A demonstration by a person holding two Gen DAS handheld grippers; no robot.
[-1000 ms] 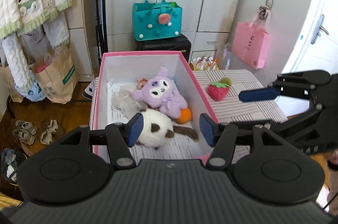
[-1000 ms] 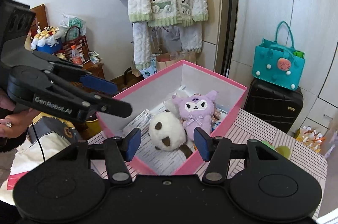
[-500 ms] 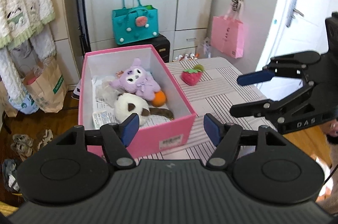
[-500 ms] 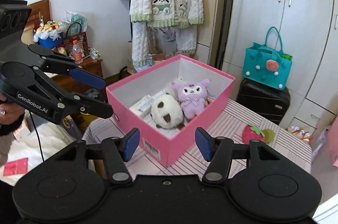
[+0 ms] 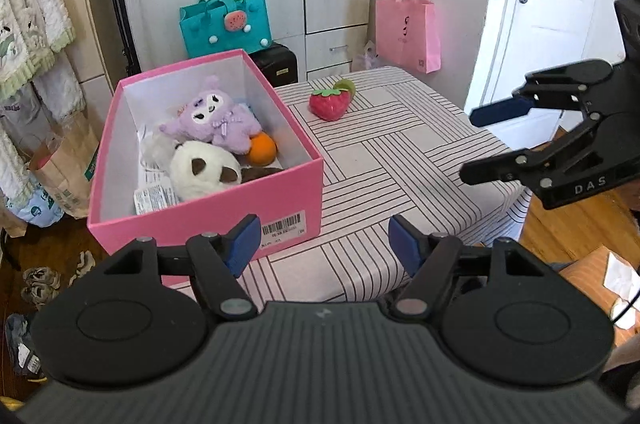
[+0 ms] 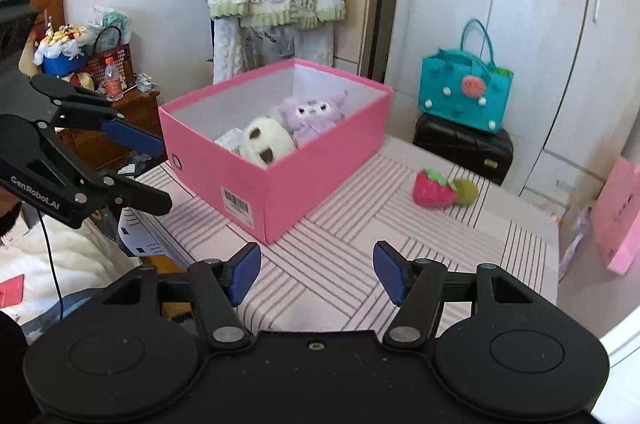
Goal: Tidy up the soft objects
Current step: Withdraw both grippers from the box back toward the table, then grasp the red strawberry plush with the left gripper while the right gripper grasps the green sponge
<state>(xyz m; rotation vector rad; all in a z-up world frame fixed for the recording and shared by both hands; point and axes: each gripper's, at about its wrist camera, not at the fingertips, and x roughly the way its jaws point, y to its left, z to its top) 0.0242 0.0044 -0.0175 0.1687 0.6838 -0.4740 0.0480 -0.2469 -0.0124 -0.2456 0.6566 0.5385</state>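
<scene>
Both grippers have pulled back from over the box (image 5: 208,192) since the earlier frames, which looked straight down into it; now the whole box and table (image 5: 400,160) show. Left gripper (image 5: 323,244) jaws about half open and opening, nothing between them, hovering off the near table edge. Right gripper (image 6: 316,274) same, half open and opening, empty, above the striped cloth.

Box holds purple plush (image 5: 216,120), panda plush (image 5: 204,170), orange ball (image 5: 261,149) and some papers. Strawberry (image 5: 329,103) lies loose on the table beyond the box, touching a green plush (image 6: 466,191), well apart from both grippers.

Step in hand, I judge: a drop-off done, resetting to fetch the next toy. Next move calls for a reach across the table to the strawberry, probably right gripper since it's nearer that side, jaws wider, close gently on the soft body, lift over the box wall and release inside
</scene>
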